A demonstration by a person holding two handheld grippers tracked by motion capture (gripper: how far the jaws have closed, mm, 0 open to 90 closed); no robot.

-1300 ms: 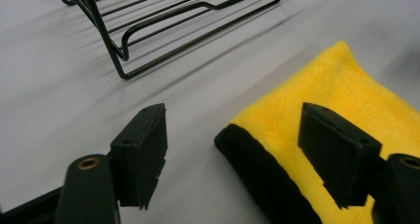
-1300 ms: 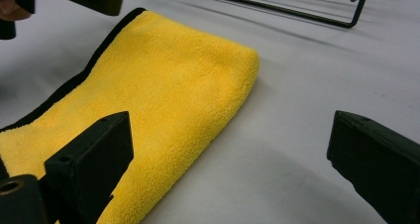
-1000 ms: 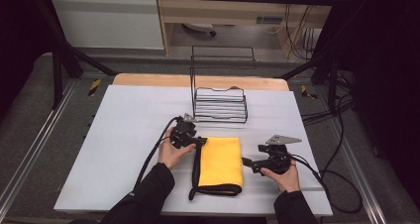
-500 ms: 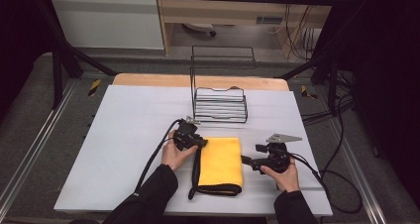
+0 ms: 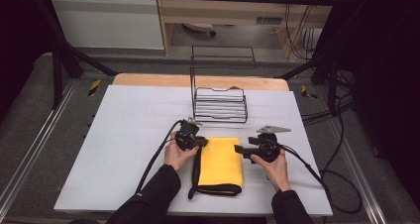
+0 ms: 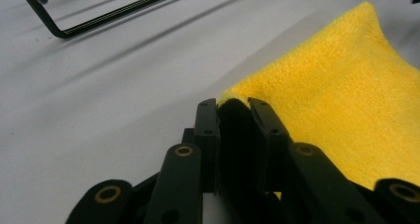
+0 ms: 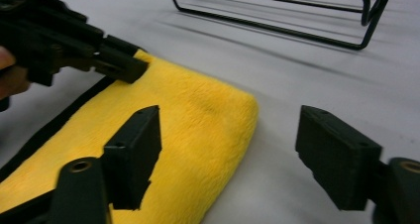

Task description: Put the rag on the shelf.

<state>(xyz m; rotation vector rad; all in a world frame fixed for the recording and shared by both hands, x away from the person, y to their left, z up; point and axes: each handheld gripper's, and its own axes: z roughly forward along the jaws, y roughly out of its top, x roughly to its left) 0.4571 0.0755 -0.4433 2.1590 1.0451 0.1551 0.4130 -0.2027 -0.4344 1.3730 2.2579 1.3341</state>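
Observation:
A folded yellow cloth (image 5: pixel 221 163) with a black band along its left and near edges lies on the white table (image 5: pixel 129 135). My left gripper (image 5: pixel 202 141) is at the cloth's far left corner. In the left gripper view its jaws (image 6: pixel 233 110) are shut on that corner, where the black band meets the yellow cloth (image 6: pixel 346 95). My right gripper (image 5: pixel 238 148) stands open at the cloth's right edge near the far right corner. In the right gripper view (image 7: pixel 230 144) the cloth (image 7: pixel 188 120) reaches between the jaws, and the left gripper (image 7: pixel 121 65) pinches the far corner.
A black wire rack (image 5: pixel 220 105) stands just beyond the cloth, also seen as the rack (image 6: pixel 99 21) and the rack (image 7: pixel 277 11) in the gripper views. Cables trail from both grippers toward the table's near edge. White tabletop spreads to the left and right.
My right gripper has moved left and slightly away from me, up to the cloth's right edge. The left gripper has hardly shifted at the far left corner.

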